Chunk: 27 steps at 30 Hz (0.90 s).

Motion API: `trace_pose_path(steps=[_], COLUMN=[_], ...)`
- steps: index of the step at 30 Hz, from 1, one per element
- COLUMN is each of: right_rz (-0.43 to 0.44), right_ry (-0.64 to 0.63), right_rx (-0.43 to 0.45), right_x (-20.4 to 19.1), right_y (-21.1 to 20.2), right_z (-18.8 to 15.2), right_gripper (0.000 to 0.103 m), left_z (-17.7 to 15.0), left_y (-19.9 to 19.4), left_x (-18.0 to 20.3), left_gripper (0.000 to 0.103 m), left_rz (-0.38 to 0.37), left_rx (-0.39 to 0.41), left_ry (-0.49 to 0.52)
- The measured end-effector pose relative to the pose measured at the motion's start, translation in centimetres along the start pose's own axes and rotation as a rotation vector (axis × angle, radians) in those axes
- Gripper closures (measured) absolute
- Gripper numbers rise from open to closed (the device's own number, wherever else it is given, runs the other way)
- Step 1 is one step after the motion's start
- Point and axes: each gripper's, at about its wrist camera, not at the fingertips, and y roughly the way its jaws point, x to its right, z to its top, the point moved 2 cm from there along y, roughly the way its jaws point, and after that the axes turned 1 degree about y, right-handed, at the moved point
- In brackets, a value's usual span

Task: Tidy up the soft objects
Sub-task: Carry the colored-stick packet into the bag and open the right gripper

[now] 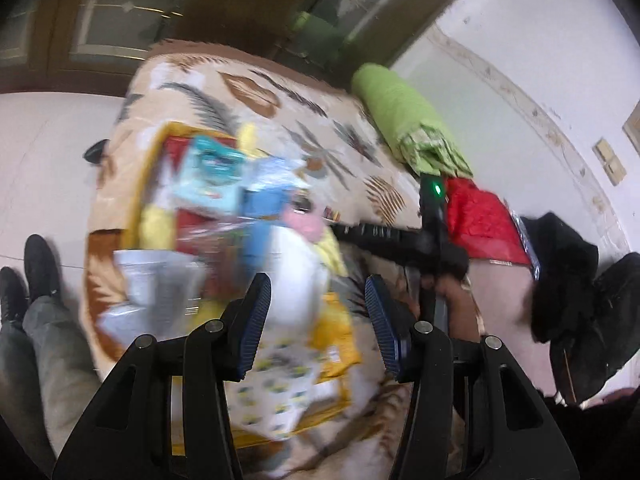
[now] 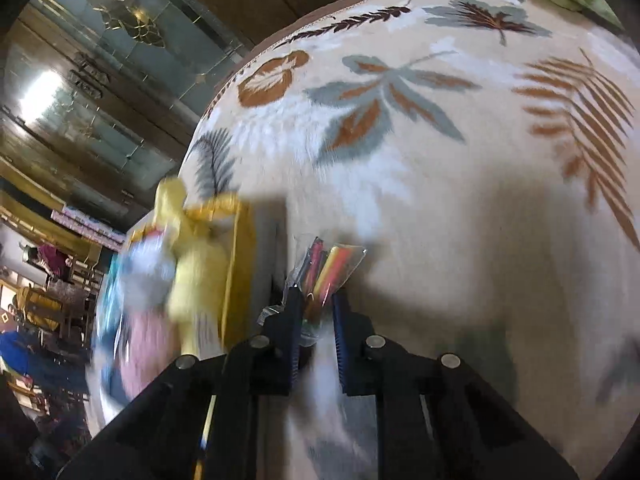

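A yellow box full of soft packets and cloths lies on a leaf-patterned blanket. My left gripper is open and empty above the box's near end, over a white bundle. My right gripper is shut on a clear packet of coloured sticks, held just above the blanket, right of the yellow box. The right gripper also shows in the left wrist view, reaching in from the right.
A rolled green quilt lies at the blanket's far right edge, with a red cloth and dark clothes beside it. A person's legs and shoes stand on the white floor at left. Glass cabinet doors stand behind.
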Motion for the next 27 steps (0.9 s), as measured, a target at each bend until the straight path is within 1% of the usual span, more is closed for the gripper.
trace_pose_path(steps=[3, 4, 5, 6, 7, 8, 9, 10, 11, 13, 15, 17, 18, 19, 20, 21, 22, 24, 25, 27], right_rz=[0.031, 0.041, 0.062, 0.07, 0.056, 0.02, -0.009, -0.014, 0.004, 0.009, 0.017, 0.01, -0.001, -0.004, -0.006, -0.012, -0.017, -0.028, -0.043, -0.03], right_ry=[-0.023, -0.034, -0.051, -0.065, -0.083, -0.1, -0.103, -0.092, -0.078, -0.067, -0.04, -0.037, -0.047, -0.049, -0.053, -0.061, -0.064, -0.074, -0.091, -0.094], right_rx=[-0.03, -0.042, -0.067, -0.084, -0.099, -0.11, -0.114, -0.113, -0.112, -0.107, -0.101, -0.096, -0.096, -0.094, -0.091, -0.087, -0.084, -0.078, -0.068, -0.051], right_x=[0.9, 1.2, 1.6, 1.8, 2.3, 2.9, 3.3, 3.9, 4.4, 5.0, 5.3, 5.2, 5.1, 5.0, 4.9, 4.8, 4.3, 4.0, 3.7, 3.1], right_y=[-2.5, -3.5, -4.3, -4.8, -5.5, -6.2, -6.6, -7.3, -7.8, -8.4, -8.7, -8.8, -8.8, -8.8, -8.9, -9.0, -8.5, -8.3, -8.6, -9.5], right_z=[-3.4, -4.7, -6.1, -7.1, -8.3, -9.4, -10.0, -10.8, -11.4, -12.0, -12.4, -12.3, -12.3, -12.2, -12.3, -12.7, -12.7, -12.9, -13.0, -13.2], right_gripper=[0.09, 0.09, 0.09, 0.089, 0.086, 0.086, 0.086, 0.086, 0.086, 0.084, 0.084, 0.083, 0.083, 0.083, 0.083, 0.083, 0.083, 0.084, 0.085, 0.086], left_z=[0.2, 0.2, 0.0, -0.2, -0.5, -1.1, -1.5, -2.0, -2.4, -3.2, -3.4, -3.6, -3.8, -4.0, -4.4, -4.9, -5.2, -5.1, -5.1, -4.9], left_y=[3.2, 4.6, 6.5, 7.6, 9.0, 10.9, 11.8, 12.9, 14.3, 16.8, 18.5, 19.7, 20.1, 20.1, 20.6, 20.9, 21.2, 20.9, 20.4, 18.9], left_x=[2.6, 3.5, 4.9, 5.6, 6.5, 7.6, 8.3, 9.1, 9.5, 9.2, 9.2, 8.8, 9.1, 9.3, 9.5, 9.2, 9.0, 8.5, 8.0, 7.5], left_gripper=[0.054, 0.054, 0.054, 0.054, 0.054, 0.054, 0.054, 0.054, 0.056, 0.06, 0.065, 0.077, 0.078, 0.079, 0.082, 0.082, 0.085, 0.086, 0.088, 0.089], left_rz=[0.004, -0.011, -0.021, -0.024, -0.034, -0.027, -0.014, -0.002, -0.001, -0.021, -0.017, 0.011, 0.023, 0.048, 0.074, 0.078, 0.074, 0.027, -0.012, -0.052], left_rx=[-0.107, -0.141, -0.198, -0.228, -0.27, -0.319, -0.34, -0.362, -0.395, -0.465, -0.494, -0.519, -0.527, -0.532, -0.554, -0.578, -0.586, -0.572, -0.56, -0.526], left_ry=[0.03, 0.03, 0.034, 0.036, 0.028, 0.034, 0.056, 0.077, 0.076, 0.012, -0.019, -0.063, -0.058, -0.03, -0.014, -0.019, -0.031, -0.072, -0.108, -0.149])
